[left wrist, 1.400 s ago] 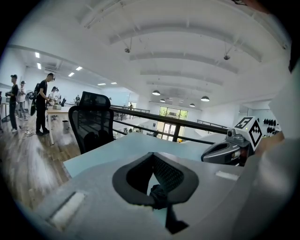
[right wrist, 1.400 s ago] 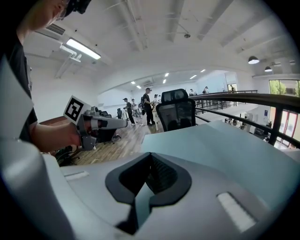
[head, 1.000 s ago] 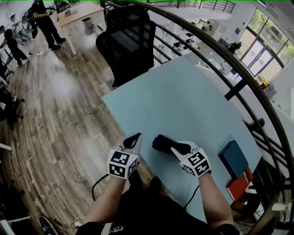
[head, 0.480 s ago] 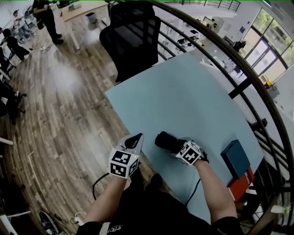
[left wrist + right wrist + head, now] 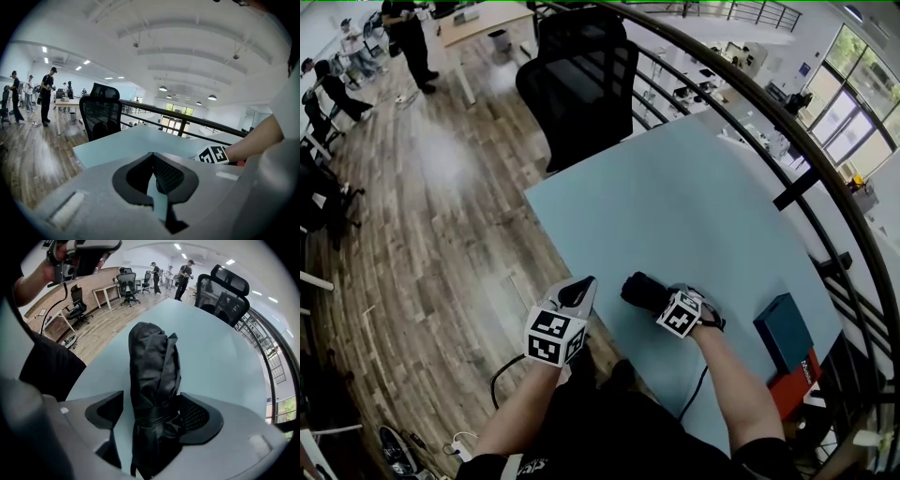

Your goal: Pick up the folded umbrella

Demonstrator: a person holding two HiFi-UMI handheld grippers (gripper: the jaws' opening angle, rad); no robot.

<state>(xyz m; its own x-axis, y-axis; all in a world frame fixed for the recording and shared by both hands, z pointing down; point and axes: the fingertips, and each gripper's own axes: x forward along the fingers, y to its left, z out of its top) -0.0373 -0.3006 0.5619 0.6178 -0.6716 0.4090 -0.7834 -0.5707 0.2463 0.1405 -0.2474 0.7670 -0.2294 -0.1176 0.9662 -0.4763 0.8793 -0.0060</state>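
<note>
**Right gripper [image 5: 654,296] lowered over the folded umbrella [image 5: 637,288], its jaws opening**
Head view: the right gripper has tipped down onto the umbrella, which lies near the counter [image 5: 675,197] edge closest to the person. The left gripper [image 5: 577,292] has stayed beside that edge. Left gripper view: jaws pressed together on nothing. Right gripper view: the spreading jaws straddle the umbrella's strapped waist without pinching it, so closing looks like the next step.

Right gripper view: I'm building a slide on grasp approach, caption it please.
Right gripper, jaws opening, straddles the black folded umbrella lying on the pale blue table.
</note>
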